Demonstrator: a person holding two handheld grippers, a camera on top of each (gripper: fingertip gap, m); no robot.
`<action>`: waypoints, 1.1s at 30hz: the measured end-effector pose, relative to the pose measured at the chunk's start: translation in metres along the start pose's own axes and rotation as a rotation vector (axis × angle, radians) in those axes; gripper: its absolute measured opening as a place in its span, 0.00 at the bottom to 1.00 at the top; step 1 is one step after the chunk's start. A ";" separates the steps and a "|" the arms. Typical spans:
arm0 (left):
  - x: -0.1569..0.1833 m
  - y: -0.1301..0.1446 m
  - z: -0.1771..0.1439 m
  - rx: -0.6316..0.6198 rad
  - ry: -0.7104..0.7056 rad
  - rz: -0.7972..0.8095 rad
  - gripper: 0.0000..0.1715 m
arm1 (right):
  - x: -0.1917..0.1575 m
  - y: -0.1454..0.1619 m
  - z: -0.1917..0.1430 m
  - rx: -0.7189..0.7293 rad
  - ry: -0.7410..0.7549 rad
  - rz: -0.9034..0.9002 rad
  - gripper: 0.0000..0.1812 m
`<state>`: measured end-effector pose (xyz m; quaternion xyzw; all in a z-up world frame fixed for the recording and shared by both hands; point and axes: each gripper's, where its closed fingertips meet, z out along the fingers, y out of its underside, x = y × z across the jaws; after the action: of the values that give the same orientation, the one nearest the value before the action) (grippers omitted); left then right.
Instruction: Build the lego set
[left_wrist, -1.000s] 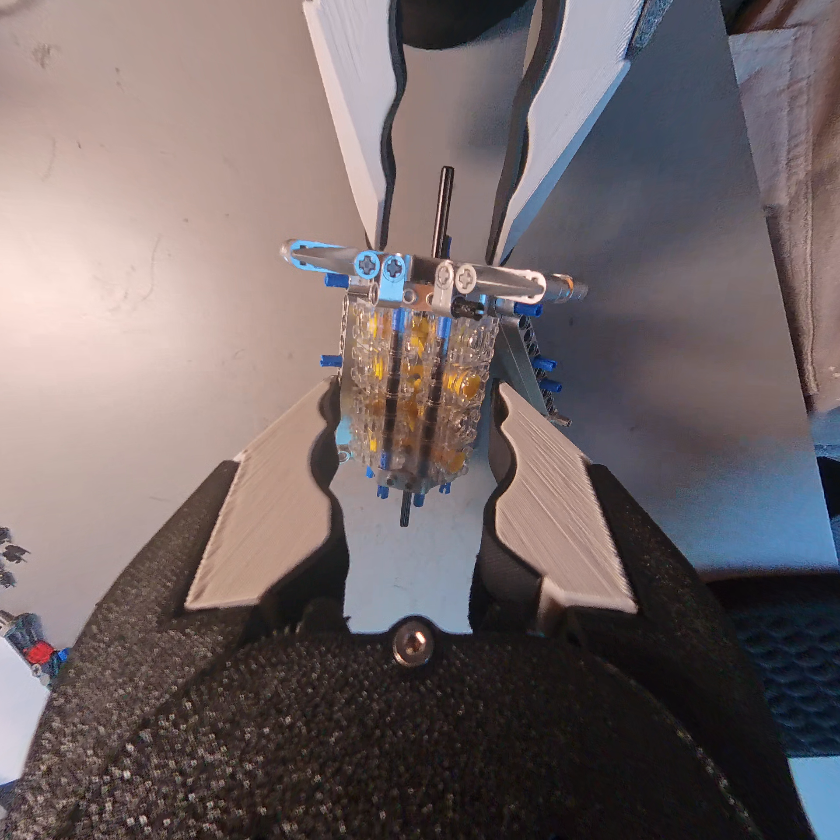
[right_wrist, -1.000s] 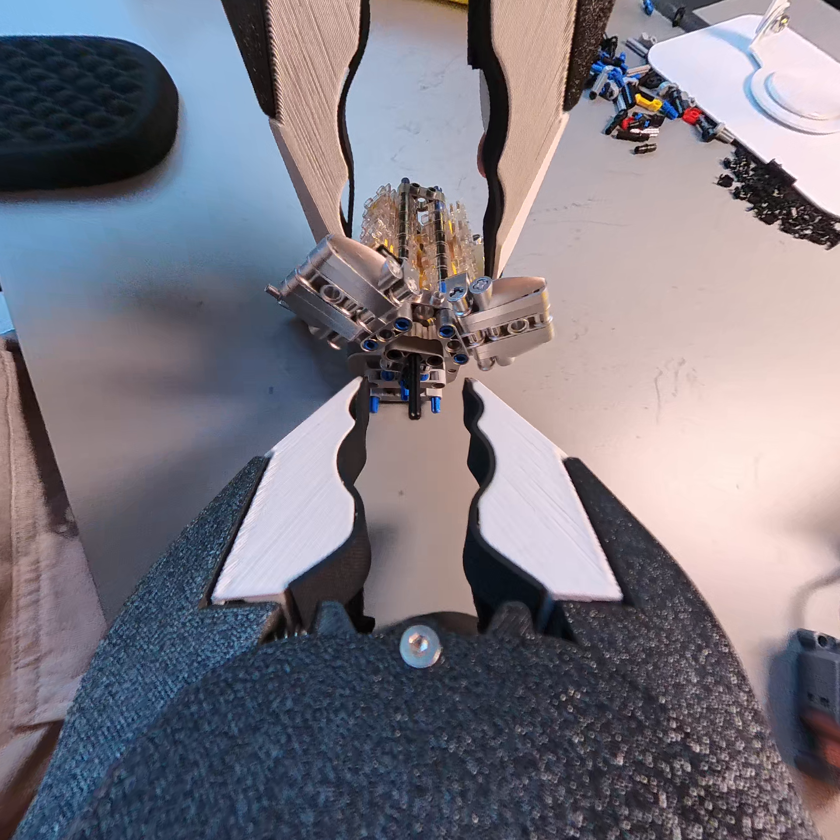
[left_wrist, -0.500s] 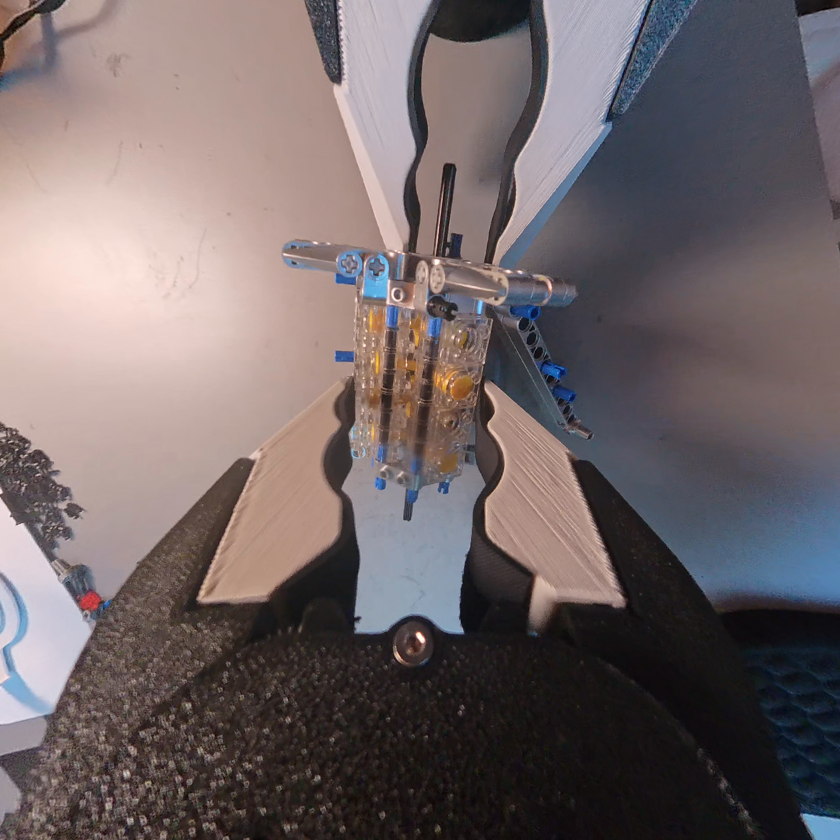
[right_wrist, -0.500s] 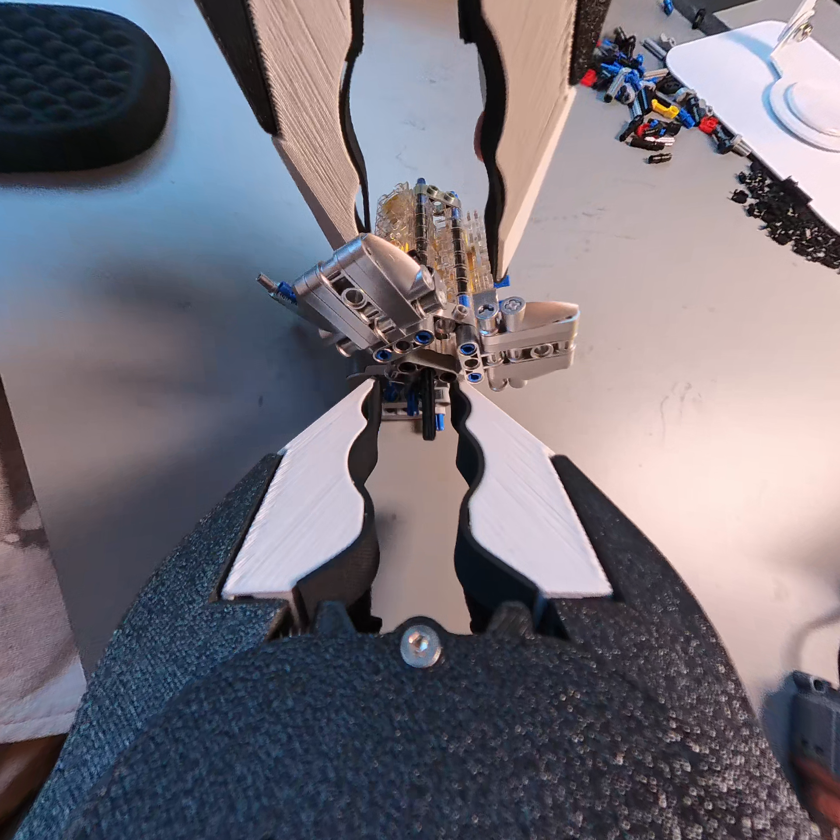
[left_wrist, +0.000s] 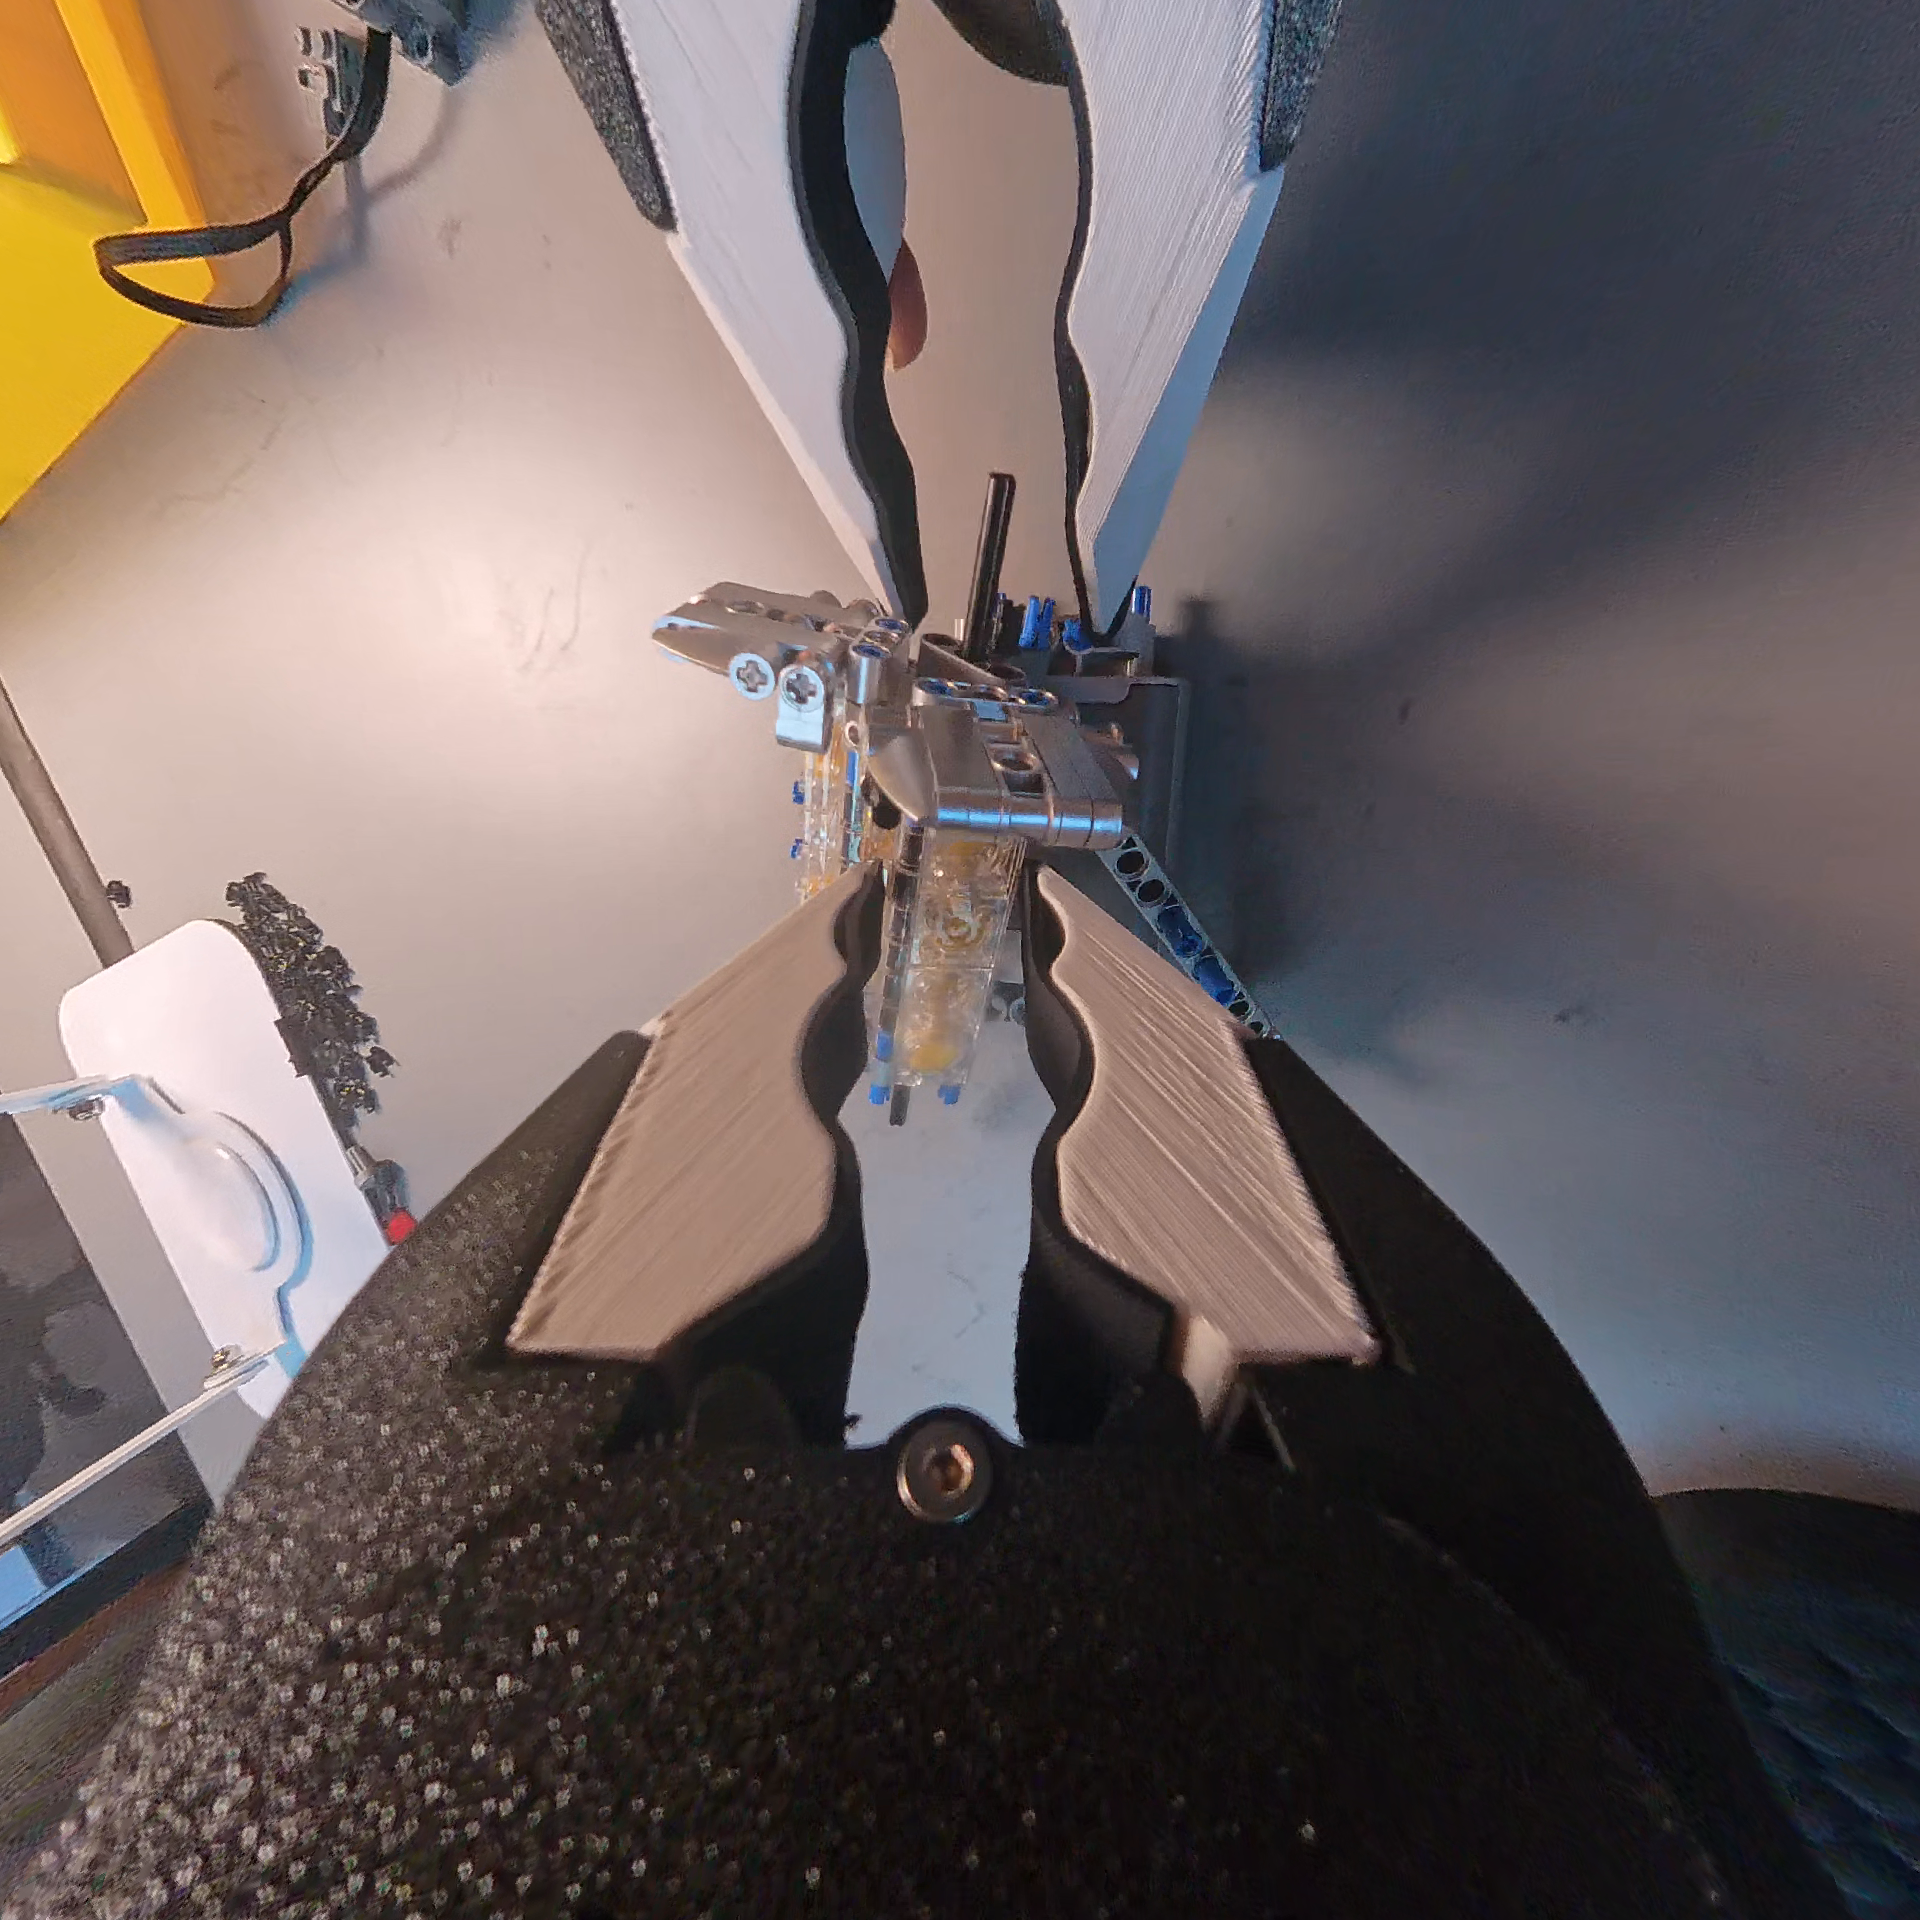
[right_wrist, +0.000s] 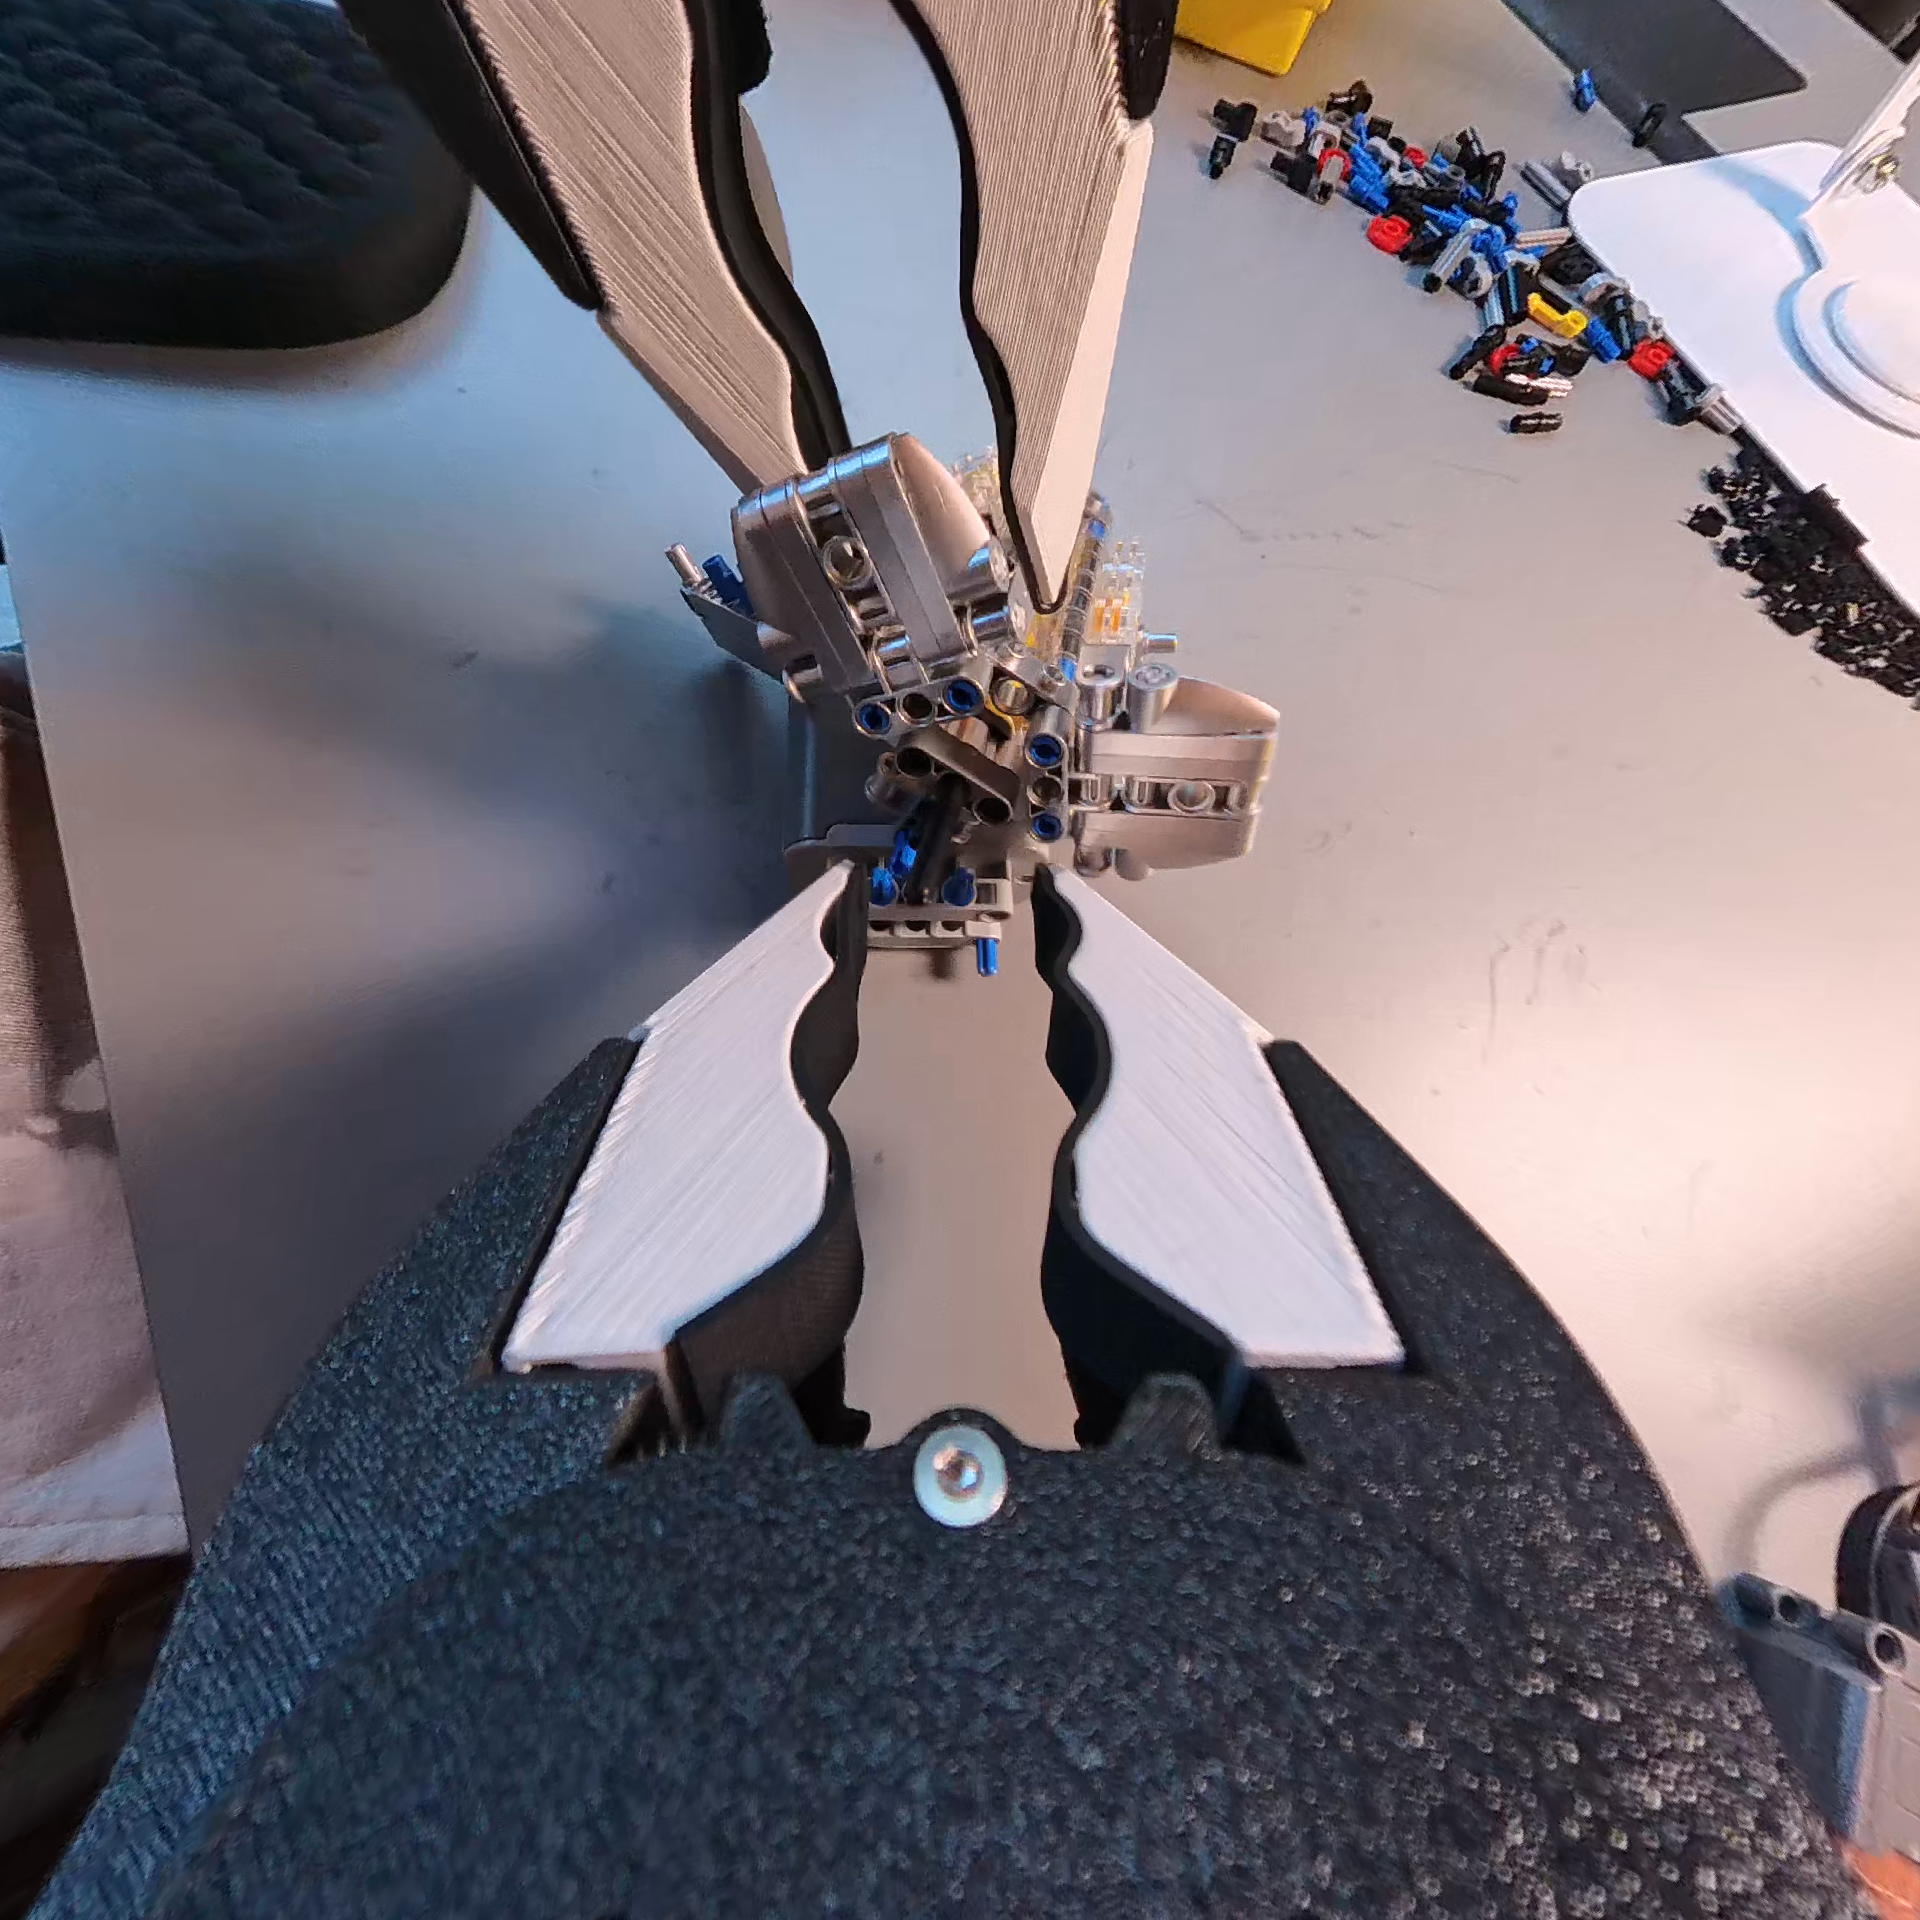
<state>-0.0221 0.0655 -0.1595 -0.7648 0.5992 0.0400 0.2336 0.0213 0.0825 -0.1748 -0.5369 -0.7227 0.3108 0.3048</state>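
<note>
A toy-brick engine model (left_wrist: 966, 769) with silver panels, a clear block with yellow parts and a black axle is held between both grippers over the grey table (left_wrist: 416, 623). My left gripper (left_wrist: 951, 914) is shut on the clear block end. My right gripper (right_wrist: 945, 883) is shut on the grey base end with blue pins, beside the model's silver panels (right_wrist: 873, 561). Each gripper shows in the other's view, coming in from the top: the right gripper (left_wrist: 1003, 613) with white fingers, the left gripper (right_wrist: 935, 540) with grey fingers. The model is rolled to one side.
A pile of loose small parts (right_wrist: 1455, 208), a white plate (right_wrist: 1714, 260) and a strip of small black pieces (right_wrist: 1818, 561) lie at the right. A black pad (right_wrist: 187, 156) is at far left, a cloth (right_wrist: 52, 1247) at the table's left edge. A yellow box (left_wrist: 62, 260) and black cable (left_wrist: 208, 270) also show. About 6 cm separates my left fingertips from my right.
Both grippers went from open around the model to shut on its two ends. The model has rolled about its long axis and both views have swung round.
</note>
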 end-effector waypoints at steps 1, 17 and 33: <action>0.000 0.001 0.000 0.006 0.009 -0.005 0.14 | 0.000 0.001 -0.002 0.002 -0.005 0.005 0.17; -0.012 0.035 0.007 -0.030 0.538 0.086 0.40 | -0.024 0.012 -0.011 -0.073 -0.106 0.027 0.17; -0.001 0.023 0.020 -0.002 1.019 0.099 0.39 | -0.011 0.011 -0.023 0.032 -0.166 0.141 0.17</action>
<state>-0.0395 0.0706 -0.1835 -0.6581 0.6724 -0.3263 -0.0912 0.0480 0.0776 -0.1707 -0.5540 -0.7009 0.3863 0.2296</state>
